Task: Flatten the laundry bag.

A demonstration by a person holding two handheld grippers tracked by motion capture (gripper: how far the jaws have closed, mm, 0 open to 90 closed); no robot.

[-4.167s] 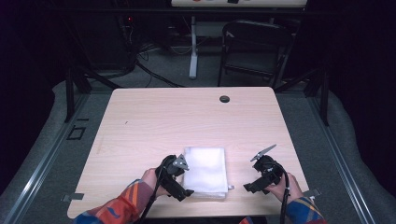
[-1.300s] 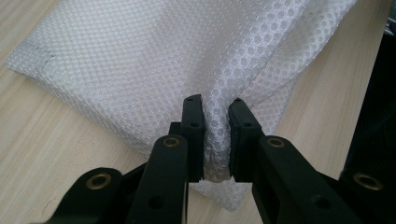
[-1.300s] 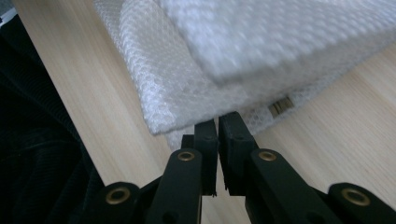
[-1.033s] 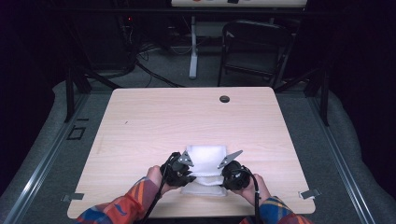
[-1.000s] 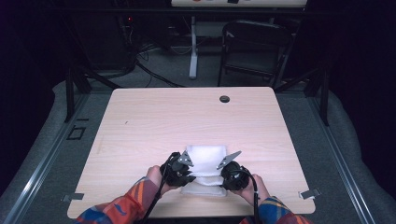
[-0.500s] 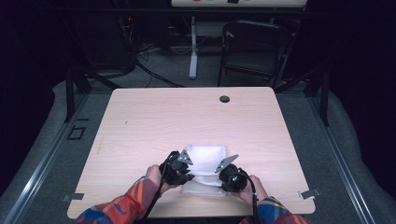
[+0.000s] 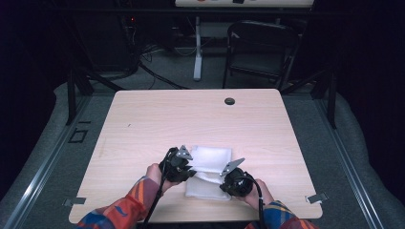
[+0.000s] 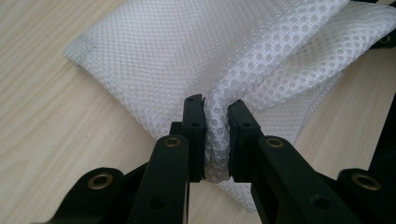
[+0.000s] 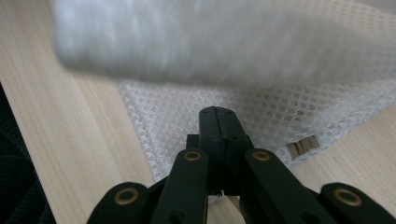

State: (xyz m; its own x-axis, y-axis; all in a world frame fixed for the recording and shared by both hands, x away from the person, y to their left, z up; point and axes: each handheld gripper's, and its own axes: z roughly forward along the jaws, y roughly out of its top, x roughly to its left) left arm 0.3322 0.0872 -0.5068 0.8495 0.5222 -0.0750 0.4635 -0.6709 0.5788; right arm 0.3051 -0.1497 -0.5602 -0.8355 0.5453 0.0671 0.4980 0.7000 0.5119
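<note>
High view: a person seated at the near edge of a light wooden table [image 7: 143,124] works a white mesh bag [image 7: 212,157] with a handheld gripper in each hand. The bag lies in the lower centre of the frame, near the table's front edge, partly folded over on itself. The left gripper [image 7: 184,162] meets the bag's left side; the right gripper [image 7: 228,175] sits at its lower right edge. Both forearms, in orange-and-blue patterned sleeves [image 7: 129,207], enter from the bottom of the frame. A dark round grommet [image 7: 229,101] marks the table's far edge, and a black folding chair [image 7: 260,47] stands on the floor beyond, in the upper right.

Left gripper view: the left gripper [image 8: 215,126] has its black jaws clamped on a bunched fold of the mesh bag [image 8: 187,56], the fabric pinched between them in the lower centre of the frame. The rest of the bag spreads toward the upper left and upper right, resting on the wood.

Right gripper view: the right gripper [image 9: 218,126] shows its jaws pressed together at the centre of the frame; a thin layer of the mesh bag [image 9: 261,112] appears to be caught between them, its lower layer flat on the table behind. A blurred raised fold crosses the top of the frame. A small metal zipper end [image 9: 301,147] shows at the bag's edge, right of the jaws.
</note>
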